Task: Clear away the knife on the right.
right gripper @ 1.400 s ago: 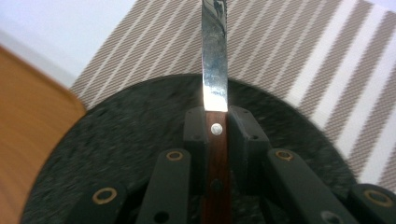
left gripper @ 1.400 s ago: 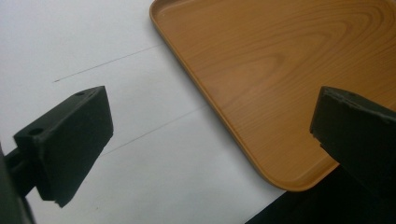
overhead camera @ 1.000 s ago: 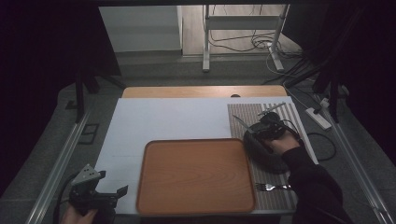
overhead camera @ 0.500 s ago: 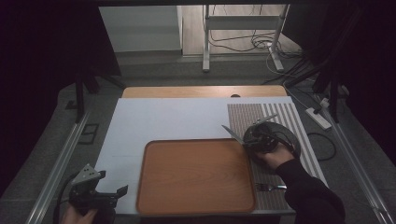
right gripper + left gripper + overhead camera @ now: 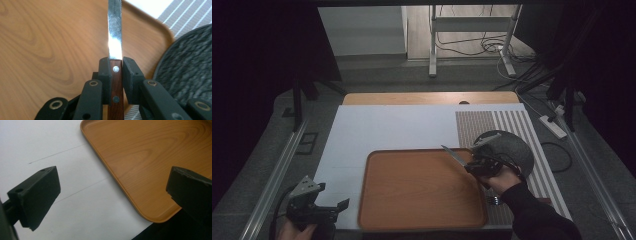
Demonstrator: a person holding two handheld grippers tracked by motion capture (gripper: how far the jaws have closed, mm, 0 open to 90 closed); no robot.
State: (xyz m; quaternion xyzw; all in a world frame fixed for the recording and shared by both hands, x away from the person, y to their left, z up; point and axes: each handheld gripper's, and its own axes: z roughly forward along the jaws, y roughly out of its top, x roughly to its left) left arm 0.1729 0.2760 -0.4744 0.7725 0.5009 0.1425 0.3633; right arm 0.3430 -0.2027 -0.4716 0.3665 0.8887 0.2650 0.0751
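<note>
The right tongs (image 5: 115, 75) squeeze the wooden handle of a knife (image 5: 115, 37), whose blade reaches over the right edge of the brown tray (image 5: 422, 192); its tip is cut off in the right gripper view. The left tongs (image 5: 112, 195) are wide open with nothing in them, above the white sheet (image 5: 50, 142) at the tray's near left corner. A small fork (image 5: 494, 201) by the sleeve is hard to make out, and the hand hides part of the dark plate (image 5: 507, 147).
</note>
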